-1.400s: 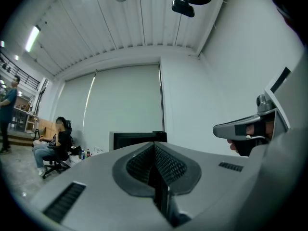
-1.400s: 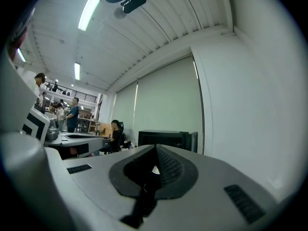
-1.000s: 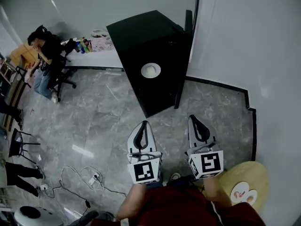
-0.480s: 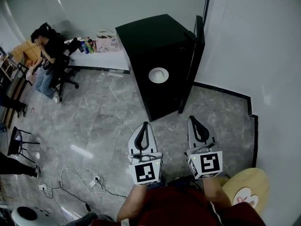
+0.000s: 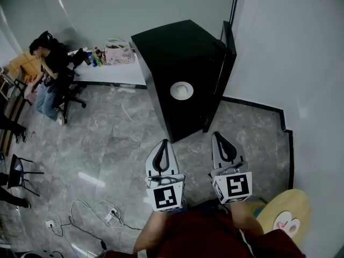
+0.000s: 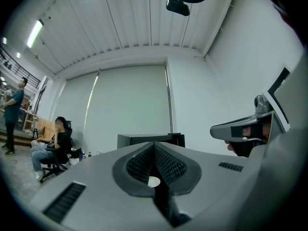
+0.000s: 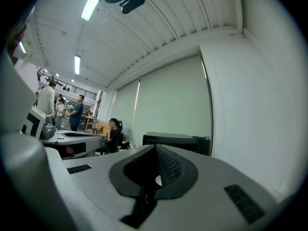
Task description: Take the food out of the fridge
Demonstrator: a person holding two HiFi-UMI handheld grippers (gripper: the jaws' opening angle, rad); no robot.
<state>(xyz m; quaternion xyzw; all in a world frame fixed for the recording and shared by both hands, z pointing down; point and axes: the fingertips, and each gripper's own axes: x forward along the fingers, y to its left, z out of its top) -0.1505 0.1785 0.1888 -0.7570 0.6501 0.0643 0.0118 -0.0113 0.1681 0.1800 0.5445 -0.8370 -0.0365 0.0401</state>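
We note boxy matte-black fridge (image 5: 185, 52), round white disc (image 5: 181, 90) on it (nature unclear); left gripper (image 5: 163, 144), right gripper (image 5: 220, 136): jaws clenched, empty.

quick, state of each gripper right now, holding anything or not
Left gripper: closed, jaws together, holding nothing.
Right gripper: closed, jaws together, holding nothing.

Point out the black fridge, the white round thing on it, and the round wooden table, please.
black fridge (image 5: 177, 52), head view, its dark upper panel.
white round thing (image 5: 181, 90), head view, its middle.
round wooden table (image 5: 293, 202), head view, bare wood near the rim.
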